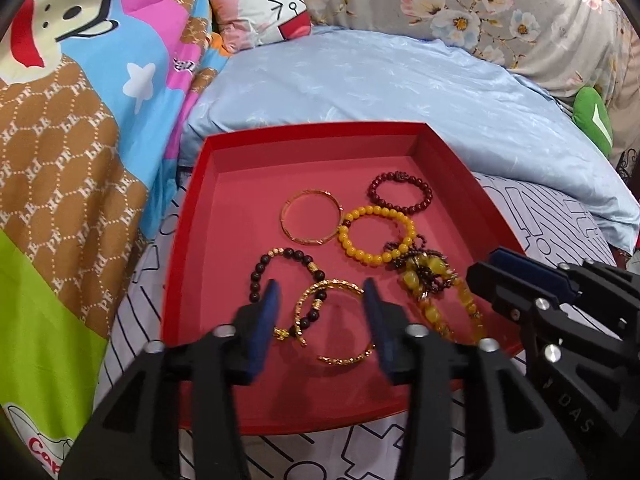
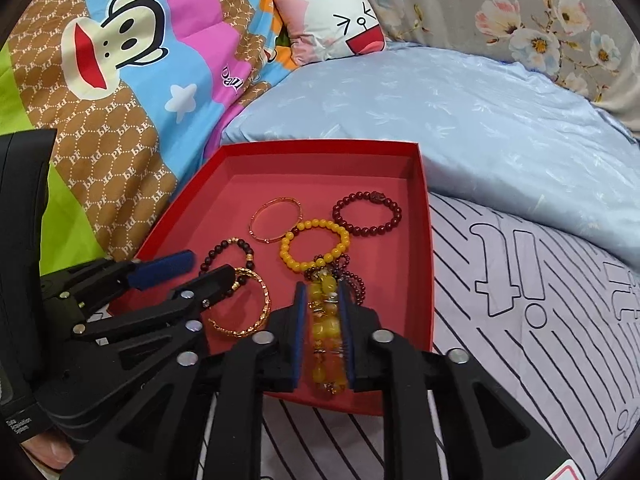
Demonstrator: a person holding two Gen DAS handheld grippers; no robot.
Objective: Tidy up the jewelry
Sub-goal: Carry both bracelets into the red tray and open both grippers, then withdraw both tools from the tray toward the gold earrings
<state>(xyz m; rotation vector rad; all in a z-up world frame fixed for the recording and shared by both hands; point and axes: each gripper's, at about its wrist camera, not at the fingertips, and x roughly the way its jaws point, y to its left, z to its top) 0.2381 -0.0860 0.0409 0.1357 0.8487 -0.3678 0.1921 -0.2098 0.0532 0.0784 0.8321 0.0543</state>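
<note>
Bedding underlies red tray (image 1: 224,208); left gripper (image 1: 322,312) jaws wide, right gripper (image 2: 323,316) narrow around amber strand (image 2: 326,332).

Two matte black plastic grippers, left gripper (image 1: 320,320) and right gripper (image 2: 322,328), carry blue rubber pads (image 2: 299,336) and silver screws (image 2: 262,337); white lettering (image 2: 18,426) marks a housing at lower left of the right wrist view.
</note>
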